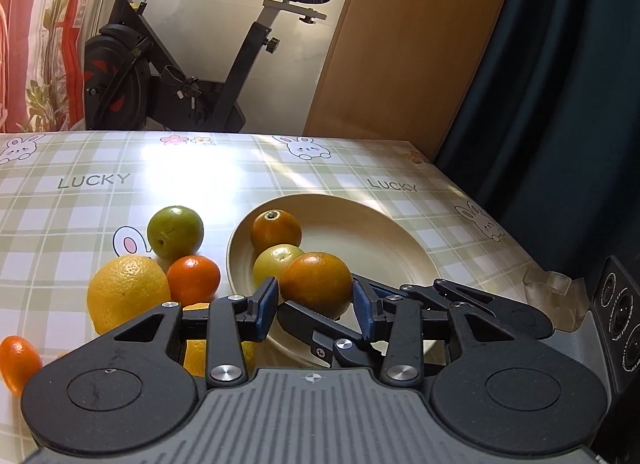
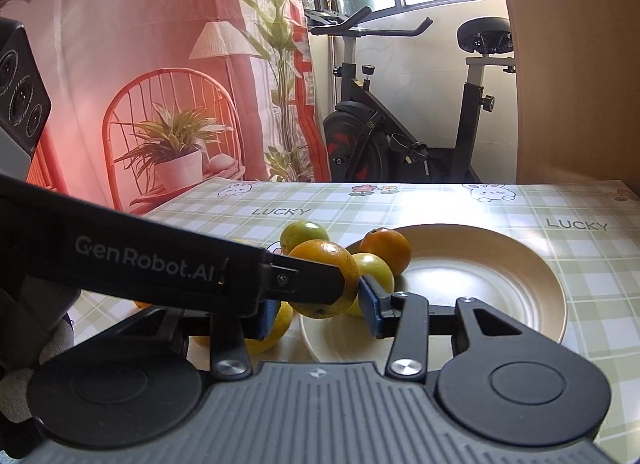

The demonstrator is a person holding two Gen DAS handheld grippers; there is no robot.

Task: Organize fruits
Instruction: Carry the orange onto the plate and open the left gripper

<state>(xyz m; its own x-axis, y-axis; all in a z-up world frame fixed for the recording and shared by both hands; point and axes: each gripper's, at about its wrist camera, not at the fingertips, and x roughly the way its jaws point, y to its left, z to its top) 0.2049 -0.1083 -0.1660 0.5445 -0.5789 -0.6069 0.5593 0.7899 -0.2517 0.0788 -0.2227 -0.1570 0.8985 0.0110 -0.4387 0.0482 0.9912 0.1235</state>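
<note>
- Left gripper [image 1: 315, 300]: blue pads clamped on orange [image 1: 316, 284] over plate [image 1: 384, 248], frame center.
- Right gripper [image 2: 320, 310]: pads apart, flanking the same orange.

two fruits [image 1: 276, 229] in the plate [image 1: 360, 248] — four more [image 1: 175, 232] left of it, on the table [image 1: 80, 199].

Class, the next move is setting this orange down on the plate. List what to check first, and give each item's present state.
1. Left gripper pads touch both sides of the orange: ok.
2. Orange fully over the plate: cannot tell, it is near the left rim.
3. Bare room on the plate's right half: ok.
4. Right gripper clear of the orange: not ok, its fingers flank it too.
5. Which gripper carries the weight: cannot tell.
</note>
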